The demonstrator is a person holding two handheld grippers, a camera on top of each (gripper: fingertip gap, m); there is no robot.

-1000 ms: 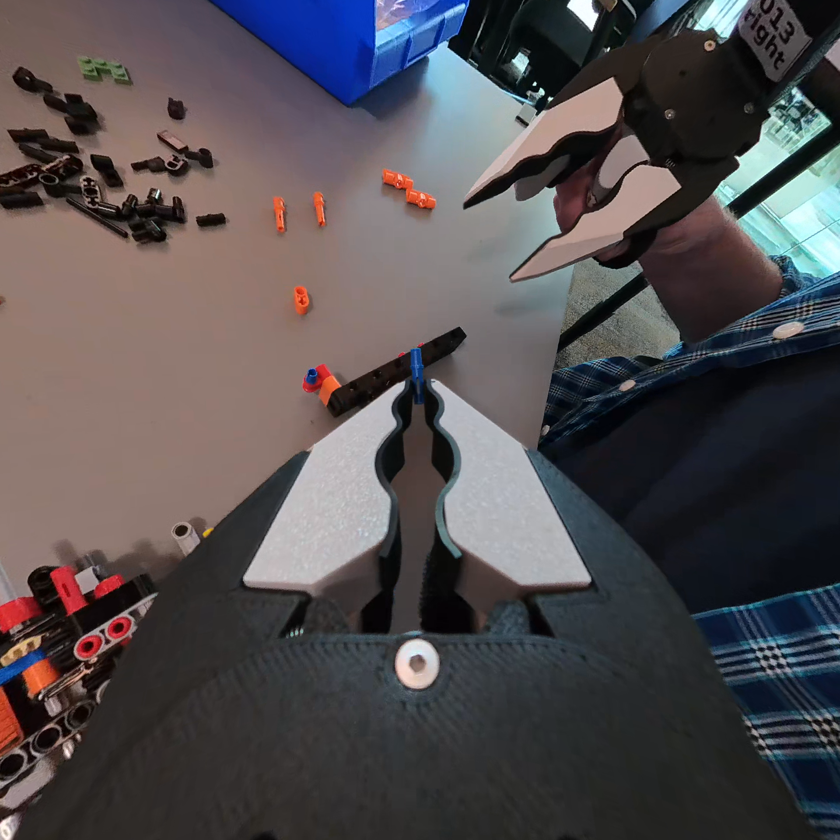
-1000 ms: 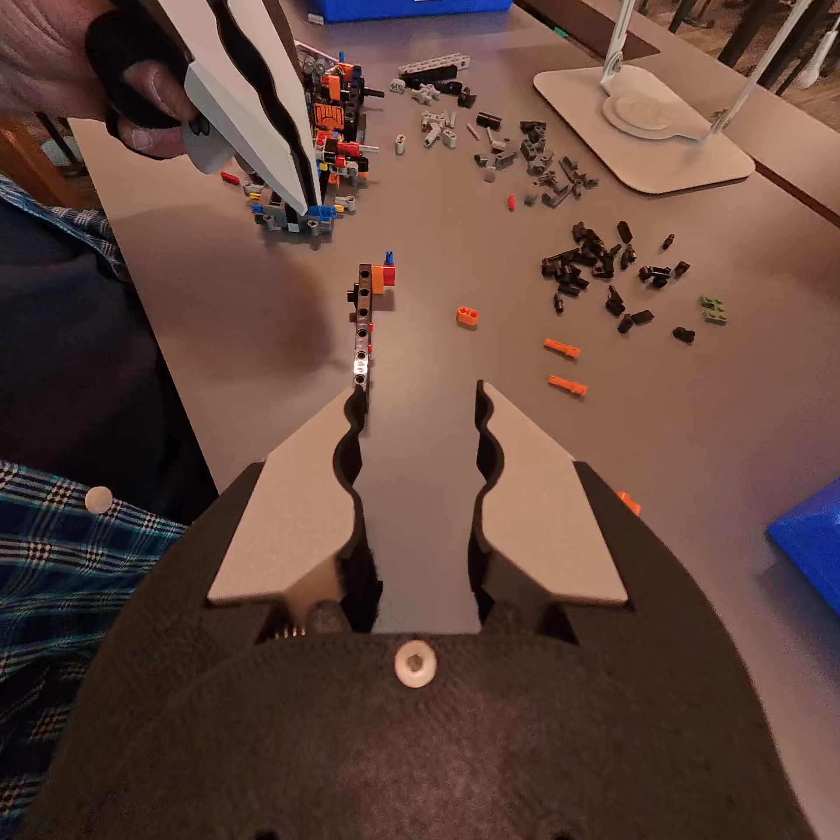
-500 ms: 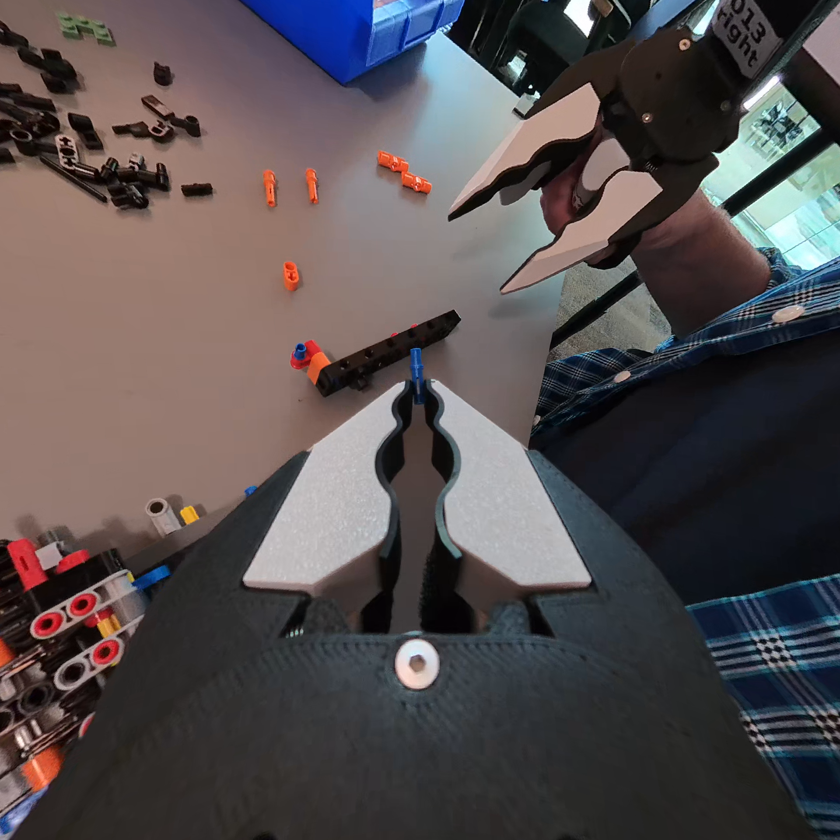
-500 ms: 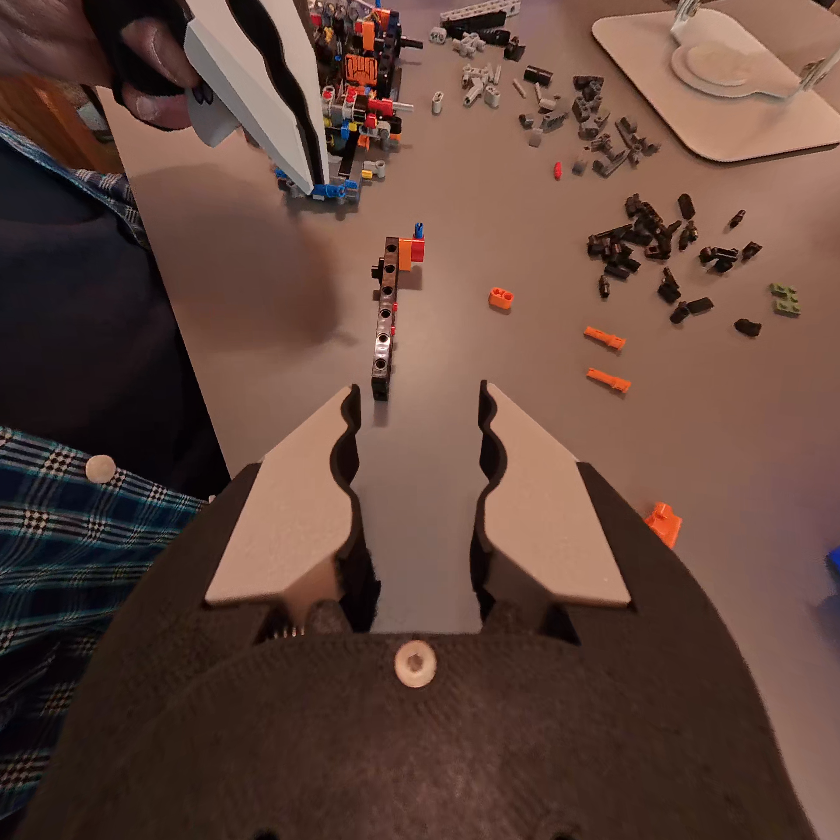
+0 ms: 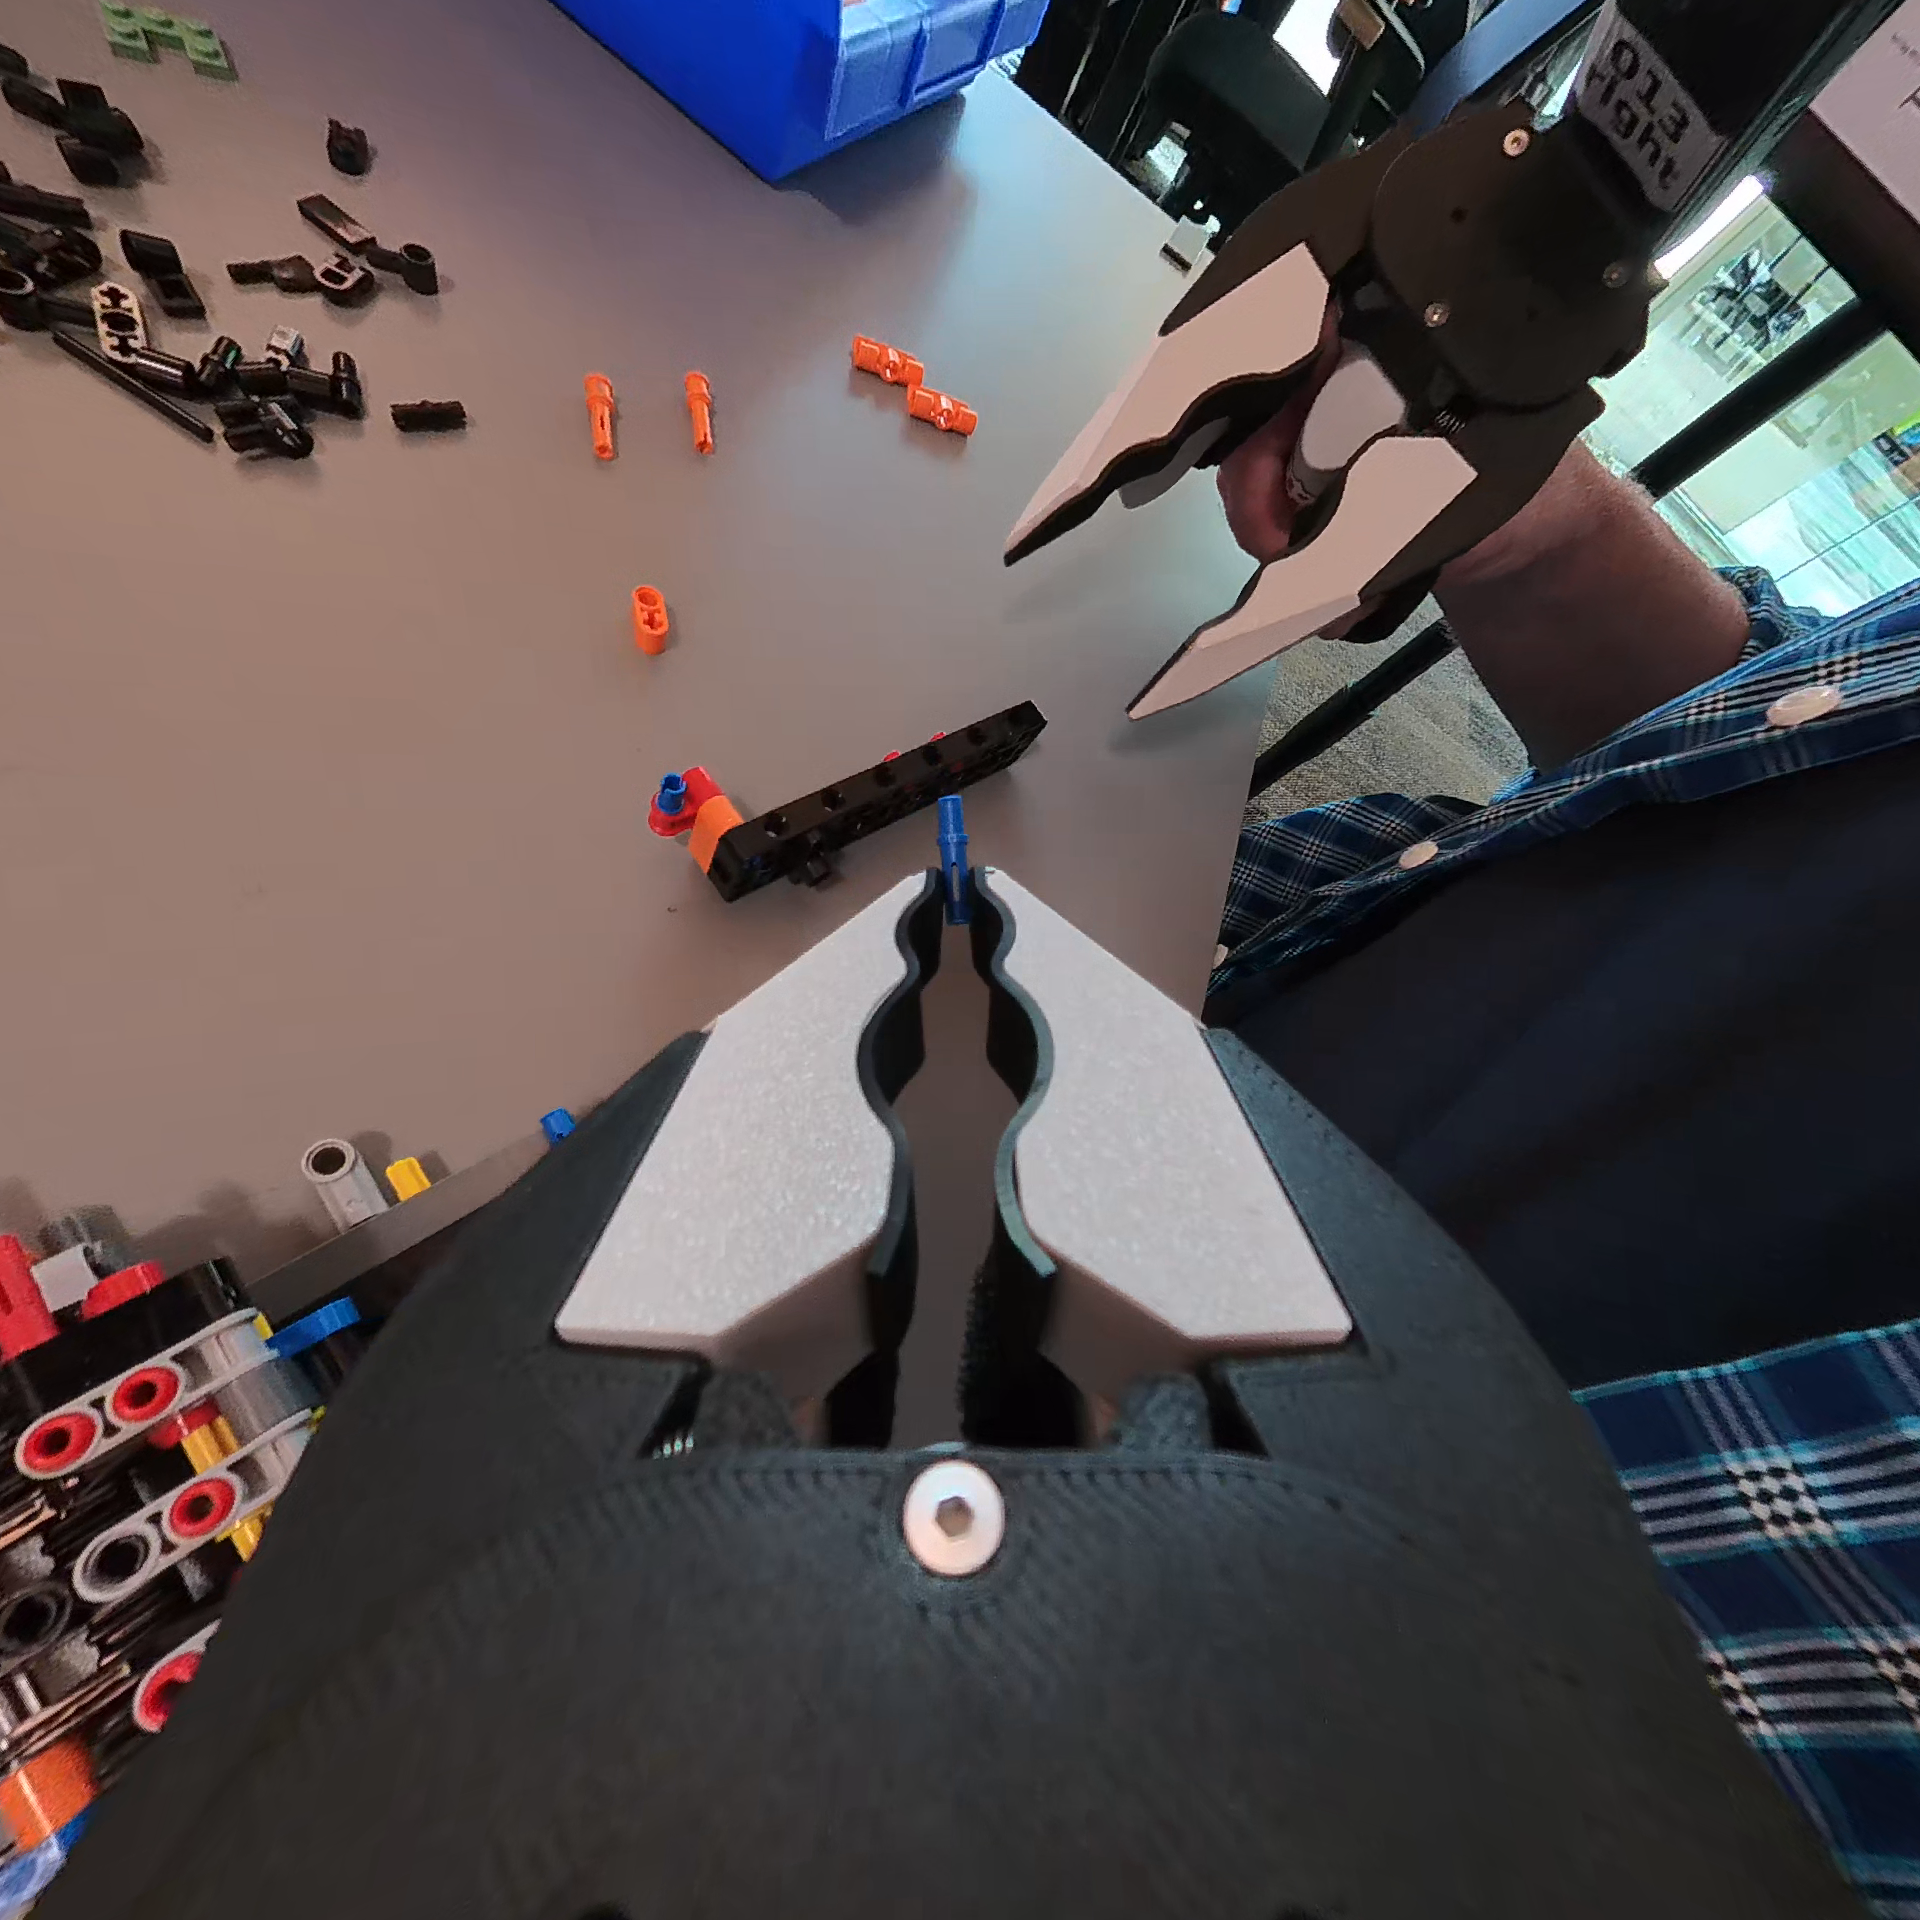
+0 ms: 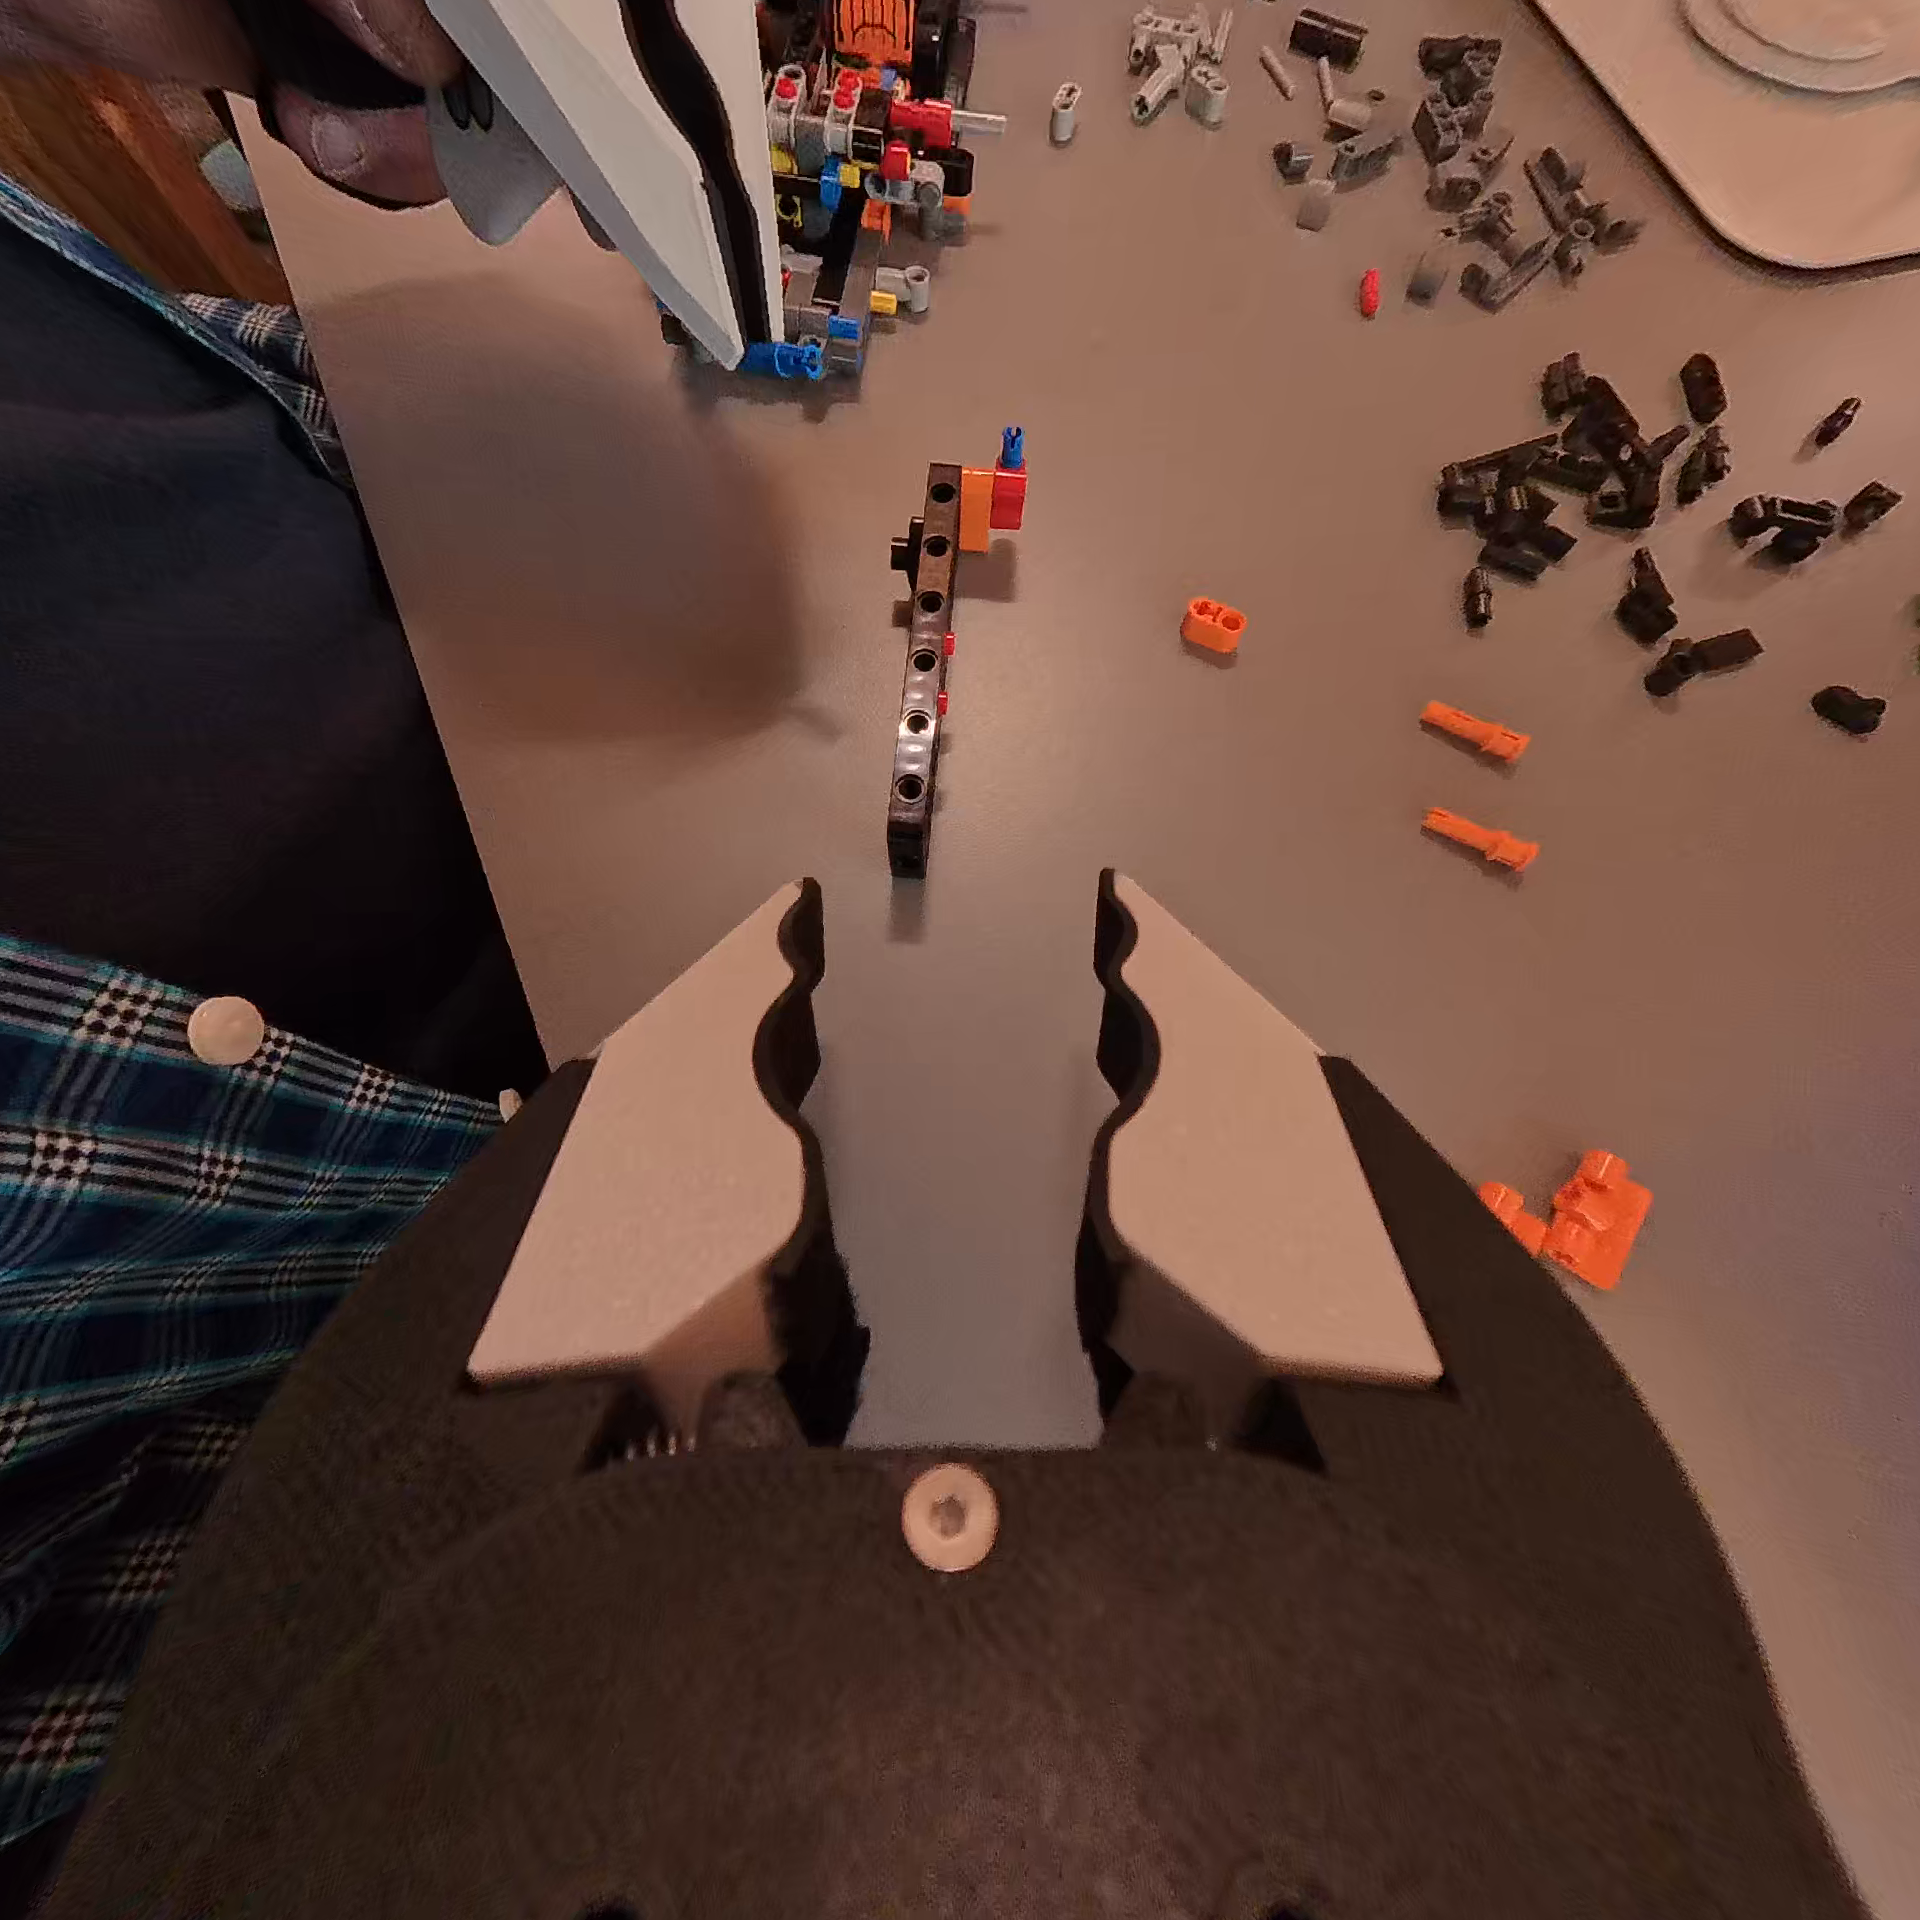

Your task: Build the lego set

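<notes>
My left gripper (image 5: 953,883) is shut on a small blue pin (image 5: 951,850), held above the grey table near its front edge. It shows top left in the right wrist view (image 6: 743,348). A black holed beam (image 5: 883,800) with an orange and red end piece lies flat just beyond the pin; it also shows in the right wrist view (image 6: 920,665). My right gripper (image 6: 961,883) is open and empty, just short of the beam's near end. It hangs above the table edge in the left wrist view (image 5: 1070,634). The partly built model (image 6: 873,156) stands at the back.
Loose black parts (image 6: 1600,488) and orange pins (image 6: 1475,732) lie to the right of the beam. An orange connector (image 6: 1210,623) and an orange block (image 6: 1590,1216) lie nearer. A blue bin (image 5: 790,62) stands at the table's far side. A person's plaid-shirted body borders the table edge. Some 11 cm of space lies between my two pairs of fingers.
My right gripper has pulled back from the beam, staying open. My left gripper has drifted slightly back from the beam, still shut on the blue pin.
</notes>
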